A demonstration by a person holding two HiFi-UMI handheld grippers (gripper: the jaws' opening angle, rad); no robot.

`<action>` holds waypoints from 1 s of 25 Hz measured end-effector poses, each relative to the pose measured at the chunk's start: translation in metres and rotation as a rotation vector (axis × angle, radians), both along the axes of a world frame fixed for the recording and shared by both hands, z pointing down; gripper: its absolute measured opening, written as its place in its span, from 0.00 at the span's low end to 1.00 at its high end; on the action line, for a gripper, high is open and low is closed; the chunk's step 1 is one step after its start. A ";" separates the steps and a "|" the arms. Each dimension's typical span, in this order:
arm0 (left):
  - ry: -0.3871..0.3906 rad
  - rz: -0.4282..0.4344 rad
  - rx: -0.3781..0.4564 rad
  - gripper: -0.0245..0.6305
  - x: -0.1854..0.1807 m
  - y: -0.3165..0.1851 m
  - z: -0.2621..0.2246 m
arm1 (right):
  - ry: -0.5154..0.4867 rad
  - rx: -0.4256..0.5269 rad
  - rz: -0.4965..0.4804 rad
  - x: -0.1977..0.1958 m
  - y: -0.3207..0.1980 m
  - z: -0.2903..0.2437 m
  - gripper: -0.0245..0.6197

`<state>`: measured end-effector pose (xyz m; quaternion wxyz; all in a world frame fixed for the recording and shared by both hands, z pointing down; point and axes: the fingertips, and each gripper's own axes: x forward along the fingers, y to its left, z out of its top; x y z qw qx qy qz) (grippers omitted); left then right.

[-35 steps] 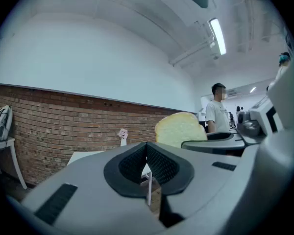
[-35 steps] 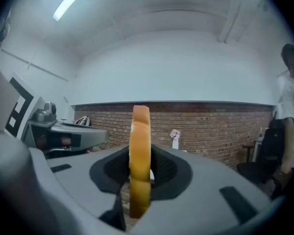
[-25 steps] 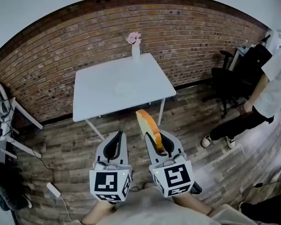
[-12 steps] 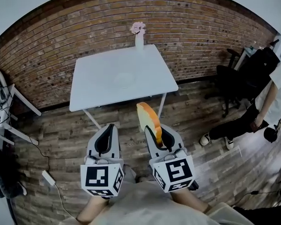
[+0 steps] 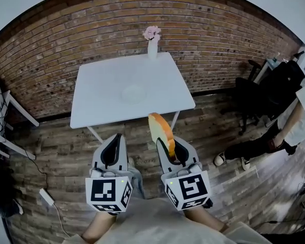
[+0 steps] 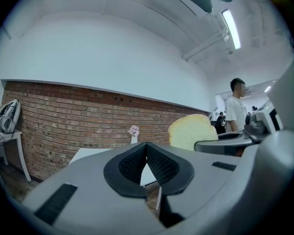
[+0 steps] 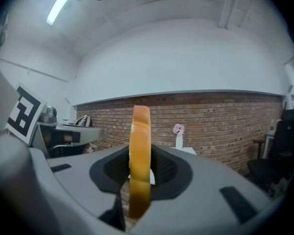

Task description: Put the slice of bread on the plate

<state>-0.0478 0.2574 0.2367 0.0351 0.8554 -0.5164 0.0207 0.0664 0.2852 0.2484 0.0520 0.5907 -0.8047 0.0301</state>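
My right gripper (image 5: 166, 145) pinches the slice of bread (image 5: 160, 130) low down, a pad on each flat face. The slice stands upright and shows only its crust edge in the right gripper view. My left gripper (image 5: 114, 147) has its jaws pressed together at the tips with nothing between them. It hangs just beside the right one. Both are short of the table (image 5: 96, 105), over the wooden floor (image 5: 66, 151) on the table's near side.

The plate (image 5: 133, 93) is a pale disc, hard to tell from the white top, lying about the middle of the table. A vase with a pink flower (image 5: 152, 49) stands at the table's far edge, and the brick wall (image 5: 66, 39) runs behind the table. A person (image 5: 300, 116) stands well off to the table's right, near a dark chair (image 5: 254, 93).

I judge that I am in the carrying step: the bread is gripped and lifted, but it is not yet over the table, let alone over the plate. The next move asks me to bring the right gripper across the table's near edge to the middle and lower it. There I should tip the slice so that a flat face looks down at the plate, and only then spread the jaws. Let go upright, the slice would likely topple and could land off the plate. The left gripper has no part in this and should stay off the table's near edge
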 end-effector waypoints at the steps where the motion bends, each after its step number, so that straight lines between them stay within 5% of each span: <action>1: -0.001 0.005 0.000 0.05 0.001 -0.011 0.002 | 0.001 0.000 0.006 0.001 -0.010 0.001 0.19; 25: -0.034 0.200 -0.060 0.05 0.009 -0.348 0.026 | 0.003 -0.174 0.158 -0.008 -0.317 0.050 0.19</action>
